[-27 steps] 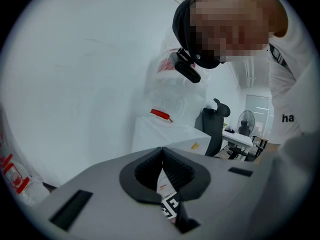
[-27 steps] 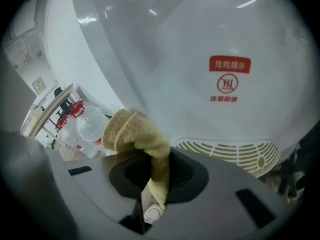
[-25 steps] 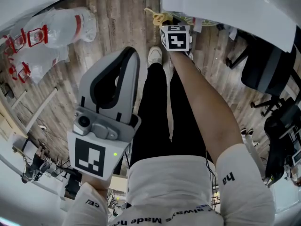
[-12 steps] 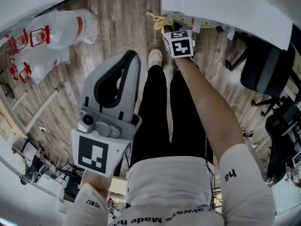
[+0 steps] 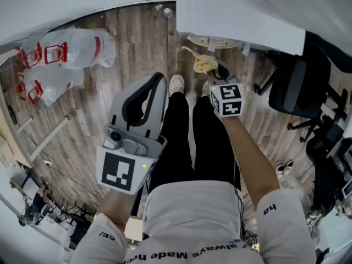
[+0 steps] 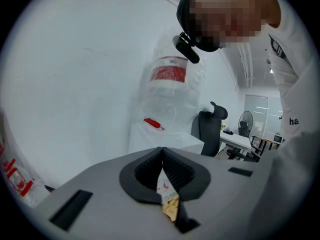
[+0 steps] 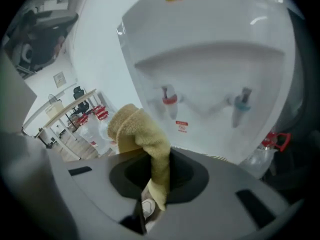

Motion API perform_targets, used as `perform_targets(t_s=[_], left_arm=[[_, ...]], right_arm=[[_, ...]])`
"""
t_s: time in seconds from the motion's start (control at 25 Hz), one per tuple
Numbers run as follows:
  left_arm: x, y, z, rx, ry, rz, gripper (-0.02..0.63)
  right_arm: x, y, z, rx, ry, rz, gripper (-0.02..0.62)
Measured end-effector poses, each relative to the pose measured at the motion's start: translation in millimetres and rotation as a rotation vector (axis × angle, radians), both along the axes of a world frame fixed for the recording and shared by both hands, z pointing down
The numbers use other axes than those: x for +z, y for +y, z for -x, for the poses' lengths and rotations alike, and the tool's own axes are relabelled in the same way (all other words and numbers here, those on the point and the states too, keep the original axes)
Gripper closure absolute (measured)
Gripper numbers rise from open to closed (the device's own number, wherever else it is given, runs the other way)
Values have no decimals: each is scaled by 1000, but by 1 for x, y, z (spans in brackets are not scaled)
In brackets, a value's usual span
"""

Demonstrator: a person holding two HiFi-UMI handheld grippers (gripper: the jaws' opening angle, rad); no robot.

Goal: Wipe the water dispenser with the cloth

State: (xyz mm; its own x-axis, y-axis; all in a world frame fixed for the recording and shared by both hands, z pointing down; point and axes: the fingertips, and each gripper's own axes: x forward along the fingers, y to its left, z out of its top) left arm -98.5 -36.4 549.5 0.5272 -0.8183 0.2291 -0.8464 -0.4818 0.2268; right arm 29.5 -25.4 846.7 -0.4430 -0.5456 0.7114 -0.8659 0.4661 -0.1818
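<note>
The white water dispenser (image 5: 236, 10) fills the top right of the head view. In the right gripper view its front (image 7: 210, 29) faces me, with a red tap (image 7: 169, 98) and a blue tap (image 7: 241, 104). My right gripper (image 5: 212, 73) is shut on a yellow cloth (image 5: 202, 64), which hangs just below the dispenser's base without touching it. The cloth (image 7: 142, 136) bulges up out of the right gripper (image 7: 160, 156). My left gripper (image 5: 155, 84) is held over the floor beside my legs, shut with nothing in it; its jaws meet (image 6: 161, 150).
Large water bottles (image 5: 66, 51) in plastic wrap lie on the wooden floor at the left. Black office chairs (image 5: 297, 87) stand to the right of the dispenser. In the left gripper view a water bottle with a red label (image 6: 168, 74) sits on the dispenser.
My right gripper has drawn back from the dispenser toward my body, carrying the cloth. The left gripper has shifted slightly up and to the right.
</note>
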Motion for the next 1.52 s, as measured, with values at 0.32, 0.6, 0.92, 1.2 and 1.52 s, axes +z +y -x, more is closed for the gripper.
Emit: perform_targets(t_s=[0.32,0.6,0.92,1.2,1.52], left_arm=[[-54,12,-5,-14,1,-60,586],[-108,26,-3,-27,0,-92,585],[-183,39,-15,-20,24,-179,586],[-245,60,-27,8,45,-246,586],[-305,85,-32,23,49,-324,585]], right_arm=[[-152,15,-39,-10,-23,-155,535],[-284,14,-44,-57,-29,-313,534],[-414,25,-54,-68,-99,-446,535],[-518,45,-58,-93,-123,-587,534],[-583,75,-61,-103,-135,-657,534]])
